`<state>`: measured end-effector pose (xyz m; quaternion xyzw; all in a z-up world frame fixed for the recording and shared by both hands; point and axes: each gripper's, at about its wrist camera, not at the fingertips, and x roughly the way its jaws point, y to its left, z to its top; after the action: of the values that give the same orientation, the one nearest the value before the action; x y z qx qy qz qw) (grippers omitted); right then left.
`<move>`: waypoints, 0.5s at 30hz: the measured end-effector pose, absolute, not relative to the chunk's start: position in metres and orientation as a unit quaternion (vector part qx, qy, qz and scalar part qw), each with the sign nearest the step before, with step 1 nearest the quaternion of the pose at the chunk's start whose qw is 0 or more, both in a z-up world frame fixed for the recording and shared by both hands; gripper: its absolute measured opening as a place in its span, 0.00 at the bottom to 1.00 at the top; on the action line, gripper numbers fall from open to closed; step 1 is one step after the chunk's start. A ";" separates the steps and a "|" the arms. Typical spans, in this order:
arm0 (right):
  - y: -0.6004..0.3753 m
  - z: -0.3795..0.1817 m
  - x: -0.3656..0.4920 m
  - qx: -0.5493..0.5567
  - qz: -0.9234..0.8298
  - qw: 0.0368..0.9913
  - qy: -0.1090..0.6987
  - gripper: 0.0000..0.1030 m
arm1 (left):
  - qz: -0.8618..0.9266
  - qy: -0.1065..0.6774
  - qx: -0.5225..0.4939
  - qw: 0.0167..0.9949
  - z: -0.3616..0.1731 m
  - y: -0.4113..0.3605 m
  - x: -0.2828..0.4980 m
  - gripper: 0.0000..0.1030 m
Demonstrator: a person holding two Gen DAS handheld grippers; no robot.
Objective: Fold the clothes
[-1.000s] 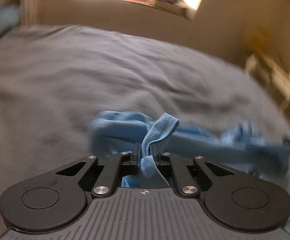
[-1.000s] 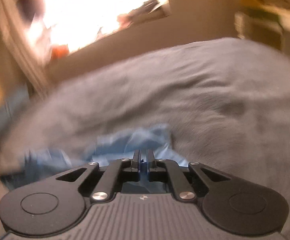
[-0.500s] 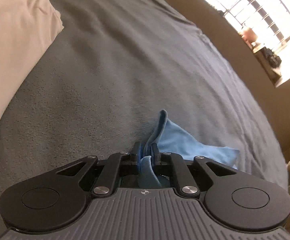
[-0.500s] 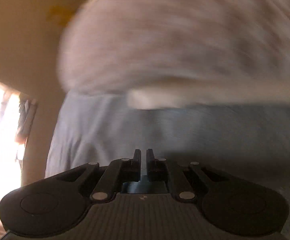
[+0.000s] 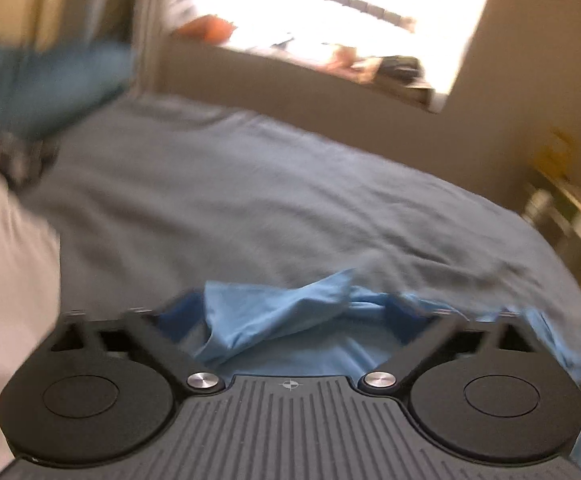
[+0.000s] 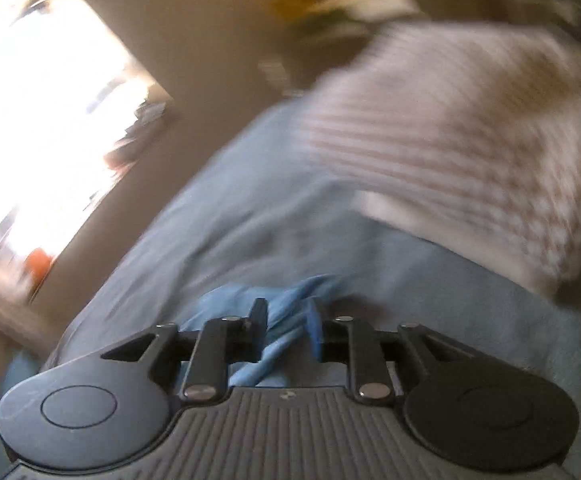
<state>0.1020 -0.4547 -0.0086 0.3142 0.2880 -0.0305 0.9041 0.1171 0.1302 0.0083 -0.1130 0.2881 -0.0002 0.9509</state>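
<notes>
A light blue garment (image 5: 274, 320) lies crumpled on the grey bedspread (image 5: 250, 200). In the left wrist view my left gripper (image 5: 294, 312) is opening to its widest, and the cloth sags loose between the spread jaws without touching the pads. In the right wrist view my right gripper (image 6: 286, 312) is also opening. A twisted strand of the same blue garment (image 6: 226, 300) runs through the gap between its fingers (image 6: 258, 320), and the pads stand apart from it. Both pictures are blurred by motion.
A white and pink knitted piece (image 6: 470, 140) lies on the grey bedspread (image 6: 270, 220) at the upper right. A pale pillow (image 5: 6, 280) is at the left, with darker blue clothing (image 5: 50, 84) beyond it. A bright window (image 5: 330, 12) and shelves (image 5: 570, 208) border the bed.
Both grippers were shut on the blue cloth and have opened, the left fully and the right partly. Both hands have swung, so the views have turned towards the window and the bed.
</notes>
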 end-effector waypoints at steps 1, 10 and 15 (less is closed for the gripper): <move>-0.442 0.003 0.094 0.290 0.007 0.913 0.287 0.39 | -0.016 0.284 -0.096 0.954 0.016 0.126 0.108 1.00; -0.310 0.019 0.005 0.090 0.257 0.907 0.320 0.96 | -0.153 0.404 -0.184 0.883 -0.012 0.107 0.027 1.00; -0.257 -0.004 -0.033 0.047 0.295 0.883 0.362 1.00 | -0.184 0.453 -0.229 0.842 -0.054 0.098 -0.012 1.00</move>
<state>-0.0327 -0.2566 -0.0041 0.0470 0.3623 0.2946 0.8831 -0.0123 0.0983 -0.0542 -0.2290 0.4531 -0.1839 0.8417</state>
